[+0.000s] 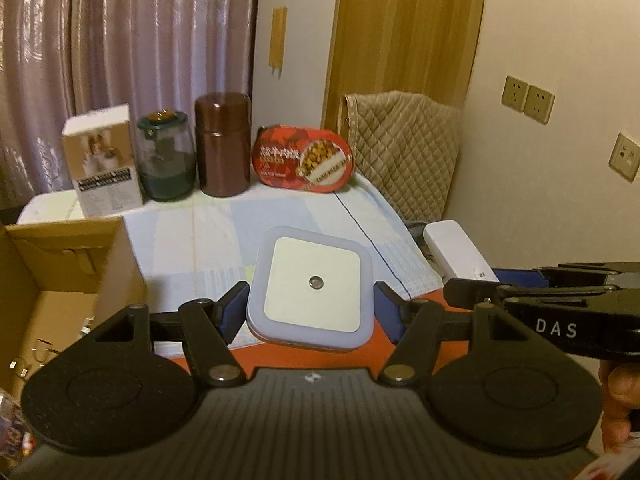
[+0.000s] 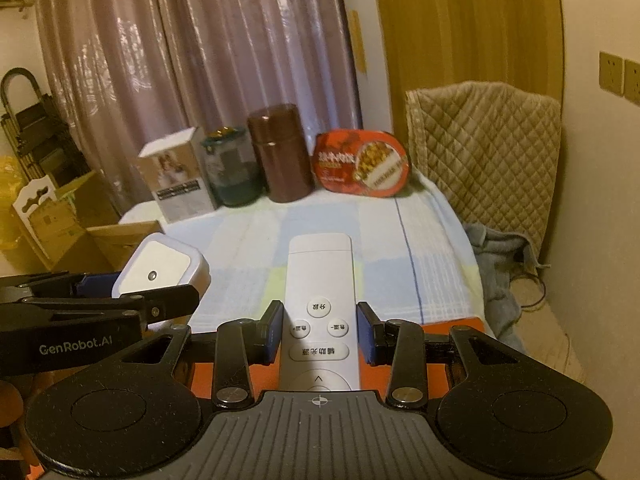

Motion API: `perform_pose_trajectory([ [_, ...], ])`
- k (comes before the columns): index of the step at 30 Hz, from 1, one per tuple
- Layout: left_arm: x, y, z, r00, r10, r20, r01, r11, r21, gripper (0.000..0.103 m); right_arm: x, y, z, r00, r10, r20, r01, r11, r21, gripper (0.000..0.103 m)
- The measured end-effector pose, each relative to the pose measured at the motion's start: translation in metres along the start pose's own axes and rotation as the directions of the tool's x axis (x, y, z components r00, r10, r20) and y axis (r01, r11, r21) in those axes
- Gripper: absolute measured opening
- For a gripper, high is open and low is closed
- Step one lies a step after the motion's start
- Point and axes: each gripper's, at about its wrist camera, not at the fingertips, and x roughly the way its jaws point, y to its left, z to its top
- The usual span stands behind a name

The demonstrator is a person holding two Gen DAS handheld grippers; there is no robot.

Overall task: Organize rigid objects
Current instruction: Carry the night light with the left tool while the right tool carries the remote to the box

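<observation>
Table (image 2: pixel 360 240) w/ checked cloth (image 2: pixel 432 264); back row: box (image 2: pixel 176 176), jar (image 2: pixel 230 172), canister (image 2: pixel 280 160), tin (image 2: pixel 362 166).

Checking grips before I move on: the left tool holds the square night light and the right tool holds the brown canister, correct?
Not quite. The left tool does hold the square night light, but the right tool grips the white remote, as the right wrist view shows. The brown canister stands untouched at the back of the table.

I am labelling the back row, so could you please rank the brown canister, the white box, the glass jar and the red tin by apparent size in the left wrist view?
1. brown canister and white box: too alike to rank.
2. red tin.
3. glass jar; close to the tin.
</observation>
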Motion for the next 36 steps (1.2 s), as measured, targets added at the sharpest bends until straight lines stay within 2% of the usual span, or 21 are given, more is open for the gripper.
perform_pose_trajectory([
  [8, -0.045, 0.021, 0.003, 0.999, 0.028, 0.038, -0.028, 1.0, -0.005, 0.062, -0.023, 0.04, 0.002, 0.999, 0.033, 0.013, -0.033, 0.999, -0.028, 0.035],
  [18, -0.094, 0.069, -0.003, 0.994, 0.092, 0.057, -0.091, 0.995, -0.029, 0.062, -0.032, 0.095, 0.004, 0.996, 0.092, 0.014, -0.091, 0.993, -0.079, 0.035],
  [36, -0.155, 0.183, -0.028, 0.968, 0.247, 0.035, -0.244, 0.967, -0.069, 0.062, 0.013, 0.213, -0.002, 0.972, 0.224, -0.068, -0.233, 0.957, -0.172, 0.035],
])
